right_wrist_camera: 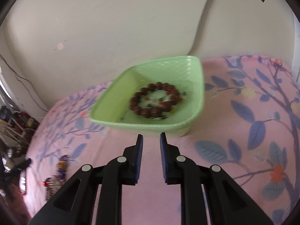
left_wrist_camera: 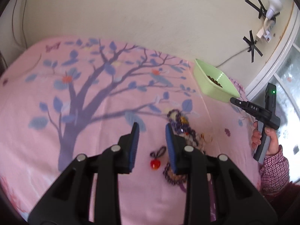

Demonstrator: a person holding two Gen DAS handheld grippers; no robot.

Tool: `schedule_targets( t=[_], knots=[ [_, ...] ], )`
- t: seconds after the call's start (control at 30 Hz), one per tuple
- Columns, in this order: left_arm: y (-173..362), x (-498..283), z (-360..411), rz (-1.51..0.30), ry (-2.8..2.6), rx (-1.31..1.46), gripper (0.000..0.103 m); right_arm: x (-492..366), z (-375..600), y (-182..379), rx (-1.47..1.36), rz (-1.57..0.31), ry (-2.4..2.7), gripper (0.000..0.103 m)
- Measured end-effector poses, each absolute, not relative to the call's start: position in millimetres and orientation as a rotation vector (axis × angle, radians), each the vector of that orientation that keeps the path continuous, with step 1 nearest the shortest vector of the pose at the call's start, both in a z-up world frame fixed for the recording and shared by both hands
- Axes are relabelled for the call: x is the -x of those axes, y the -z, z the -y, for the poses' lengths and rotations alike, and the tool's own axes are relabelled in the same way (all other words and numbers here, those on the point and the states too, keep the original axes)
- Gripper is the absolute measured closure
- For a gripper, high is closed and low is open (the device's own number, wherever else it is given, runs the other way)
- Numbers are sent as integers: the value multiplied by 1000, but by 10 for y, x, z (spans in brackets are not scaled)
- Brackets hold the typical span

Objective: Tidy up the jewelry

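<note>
Hovering low over the pink tree-print sheet [left_wrist_camera: 93,131], the left gripper [left_wrist_camera: 151,126] has its blue-padded jaws partly open with nothing between them. A red heart-shaped pendant [left_wrist_camera: 155,164] lies on the cloth just below the gap, and its right finger [left_wrist_camera: 169,142] crosses in front of a tangle of purple bead strands [left_wrist_camera: 176,118]; whether it touches them I cannot tell. Further right, this view alone shows a hand [left_wrist_camera: 262,138] in a checked sleeve [left_wrist_camera: 273,170] gripping the other tool's handle, and a bulb [left_wrist_camera: 273,5] taped to the wall. The right gripper [right_wrist_camera: 151,135] shows only a narrow gap between its pads, empty, its tips just short of the green tray [right_wrist_camera: 142,125]. Only its own camera looks into the tray, where a brown bead bracelet [right_wrist_camera: 153,101] lies around some small blurred pieces.
</note>
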State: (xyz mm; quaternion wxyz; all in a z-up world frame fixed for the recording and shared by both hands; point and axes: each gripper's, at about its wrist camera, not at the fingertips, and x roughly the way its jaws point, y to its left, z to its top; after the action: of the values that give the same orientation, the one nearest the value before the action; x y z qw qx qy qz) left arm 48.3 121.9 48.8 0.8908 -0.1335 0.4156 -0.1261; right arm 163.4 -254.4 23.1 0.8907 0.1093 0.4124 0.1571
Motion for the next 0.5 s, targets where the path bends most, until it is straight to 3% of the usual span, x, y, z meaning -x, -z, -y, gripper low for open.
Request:
schedule_targets(
  t=[0.27,0.5],
  knots=[
    [-263,-258,-872,-890,393,243,76,-946,1491,-209,-138,-966,-758,103],
    [-63,-214,-750,-925,405,199,76,-891,1198,-9,-166,-1066,-737,103]
  ],
)
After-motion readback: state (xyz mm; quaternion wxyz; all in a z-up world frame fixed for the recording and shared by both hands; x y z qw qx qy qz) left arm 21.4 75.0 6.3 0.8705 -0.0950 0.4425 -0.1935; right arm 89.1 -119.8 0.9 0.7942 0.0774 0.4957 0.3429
